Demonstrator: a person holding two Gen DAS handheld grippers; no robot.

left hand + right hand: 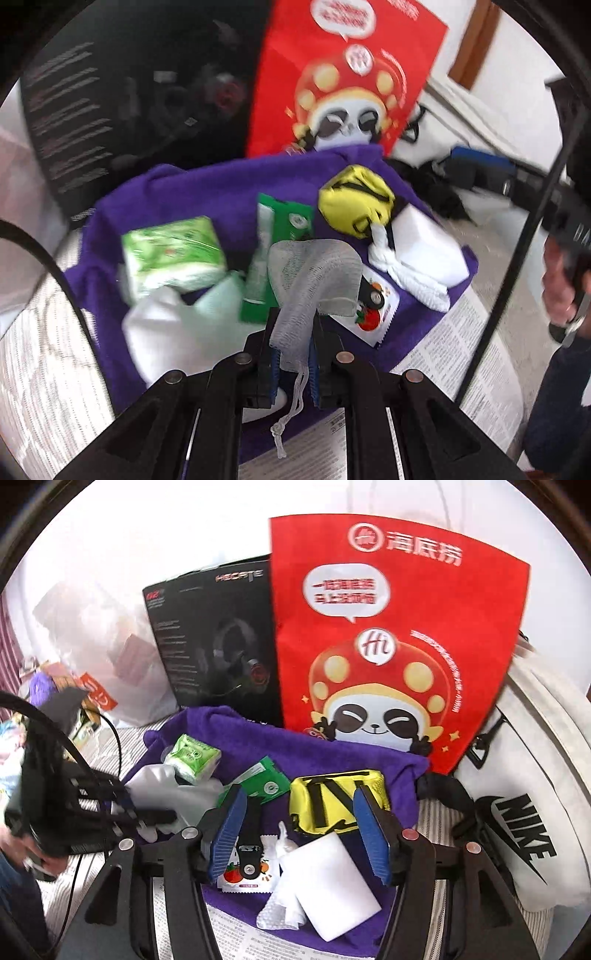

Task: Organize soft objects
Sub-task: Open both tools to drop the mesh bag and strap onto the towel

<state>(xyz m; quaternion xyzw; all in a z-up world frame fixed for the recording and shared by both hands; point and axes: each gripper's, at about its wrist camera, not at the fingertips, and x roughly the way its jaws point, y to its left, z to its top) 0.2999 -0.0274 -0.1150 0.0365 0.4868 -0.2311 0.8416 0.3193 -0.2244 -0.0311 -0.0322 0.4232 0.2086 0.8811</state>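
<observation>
Mesh pouch [314, 273] (one) between left gripper [293, 369] pads

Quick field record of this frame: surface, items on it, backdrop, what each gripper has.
surface: purple towel
items: green tissue pack, green sachet, yellow pouch, white sponge, tomato-print packet
backdrop: red panda bag, black headset box
left gripper: shut on grey mesh bag
right gripper: open, nothing between fingers
</observation>
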